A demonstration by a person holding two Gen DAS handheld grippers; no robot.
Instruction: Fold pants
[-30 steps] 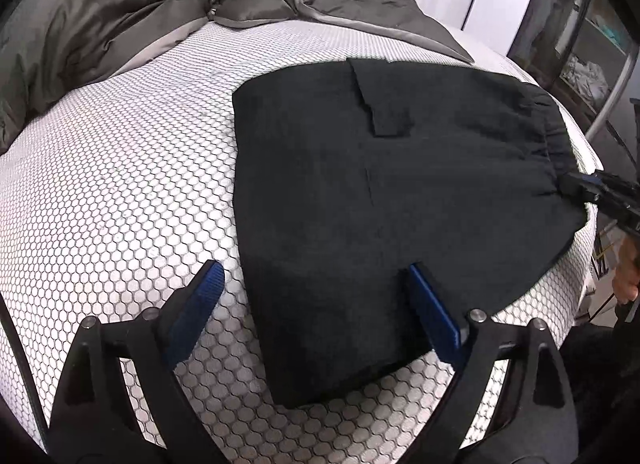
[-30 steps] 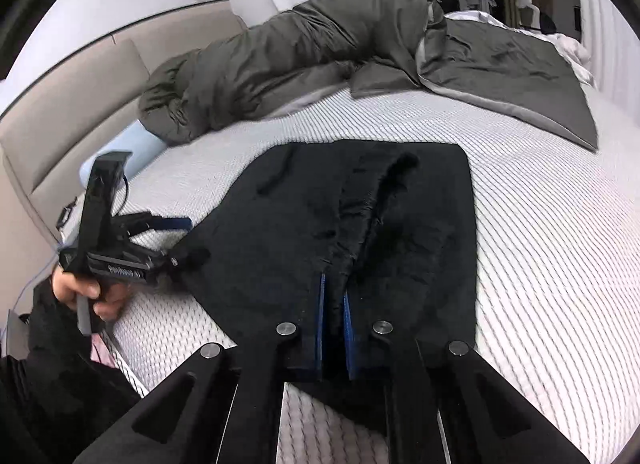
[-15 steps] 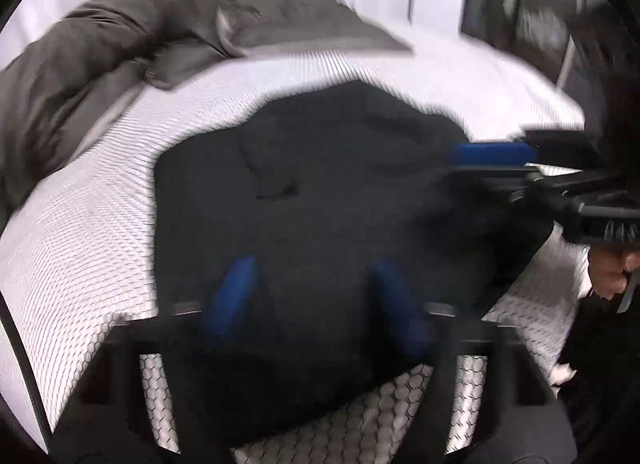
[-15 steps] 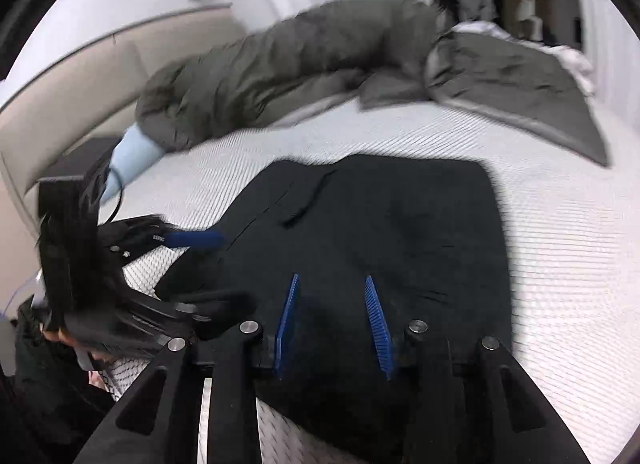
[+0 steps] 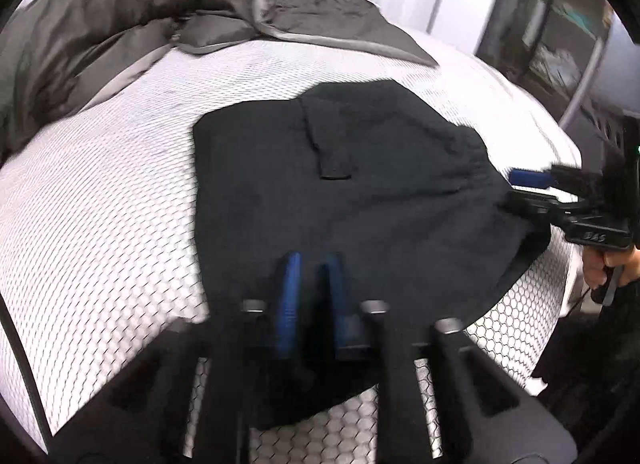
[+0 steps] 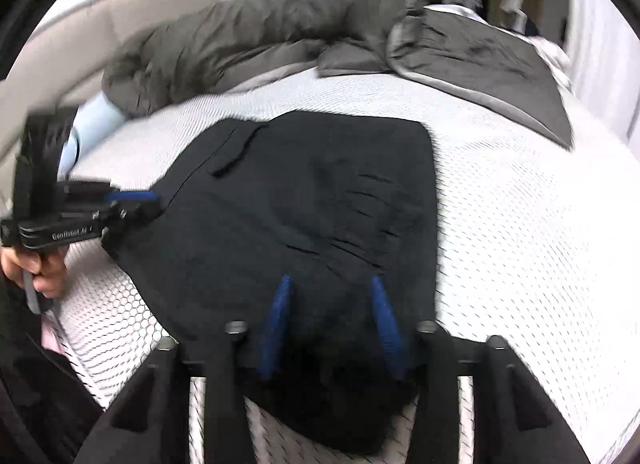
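Black pants [image 5: 360, 200] lie folded on the bed [image 5: 100, 204], left tool [image 5: 312, 288] narrowly parted, seemingly pinching their 6 o'clock hem, right tool [image 6: 332, 324] opening over cloth; next, another fold needs both regripping

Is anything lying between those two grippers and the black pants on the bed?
Nothing visible: the left gripper and right gripper are both right over the pants, near its front edge, and the fabric around them is bare.

Left wrist view low over bed [image 5: 100, 192] facing downward, right wrist likewise, both sharing black pants [image 5: 360, 200].
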